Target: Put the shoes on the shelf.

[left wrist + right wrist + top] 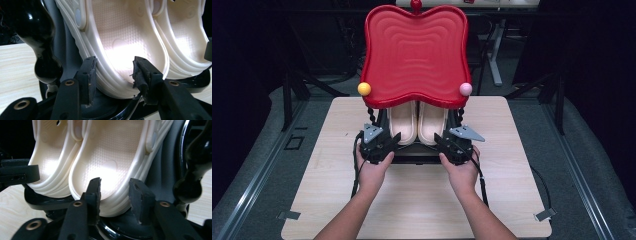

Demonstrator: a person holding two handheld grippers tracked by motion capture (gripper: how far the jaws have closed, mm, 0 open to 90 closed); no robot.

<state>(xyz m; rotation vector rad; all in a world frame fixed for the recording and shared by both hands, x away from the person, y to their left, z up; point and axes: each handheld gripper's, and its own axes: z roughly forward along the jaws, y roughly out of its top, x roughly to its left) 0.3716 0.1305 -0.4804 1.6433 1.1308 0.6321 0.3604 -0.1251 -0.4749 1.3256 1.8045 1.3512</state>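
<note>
Below the red tray (pixel 414 55), at frame centre, the cream clogs (pixel 417 122) stand on the black rack; left gripper (pixel 379 145) and right gripper (pixel 452 142), fingers wide astride each heel, should close evenly before lifting.

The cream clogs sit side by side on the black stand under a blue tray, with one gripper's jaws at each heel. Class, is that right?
Not quite: the tray is red, not blue, as the high view shows. The rest stands: the two cream clogs sit side by side on the black stand, with the left gripper and the right gripper at their heels.
</note>
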